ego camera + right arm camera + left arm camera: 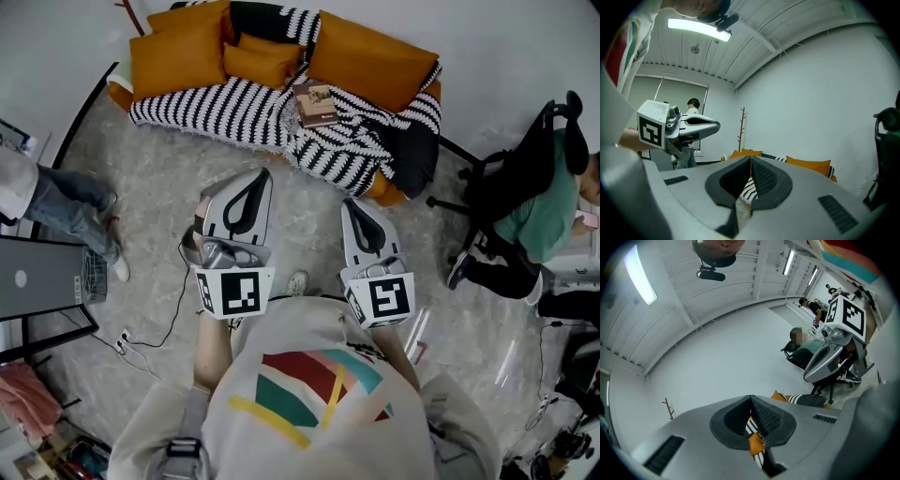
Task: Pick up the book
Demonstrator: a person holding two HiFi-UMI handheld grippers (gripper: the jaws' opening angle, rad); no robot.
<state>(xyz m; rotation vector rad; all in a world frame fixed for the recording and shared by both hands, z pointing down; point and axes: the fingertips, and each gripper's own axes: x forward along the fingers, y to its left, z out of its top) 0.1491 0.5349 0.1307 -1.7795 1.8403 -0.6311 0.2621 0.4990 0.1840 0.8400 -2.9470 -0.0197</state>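
The book point(317, 103) lies flat on the black-and-white striped blanket point(244, 108) of an orange-cushioned sofa point(370, 52) across the room. Both grippers are held level over the pale carpet, well short of the sofa and pointing toward it. My left gripper point(266, 172) has its jaws together with nothing between them, and a strip of striped blanket and orange cushion shows through its notch point(751, 399). My right gripper point(348, 201) is likewise shut and empty point(751, 160). Neither gripper view shows the book.
A person sits in a black office chair point(534, 211) at the right. Another person's legs point(66, 202) stand at the left beside a dark case point(42, 277). A cable point(155, 333) trails over the carpet. A thin coat stand point(742, 126) rises behind the sofa.
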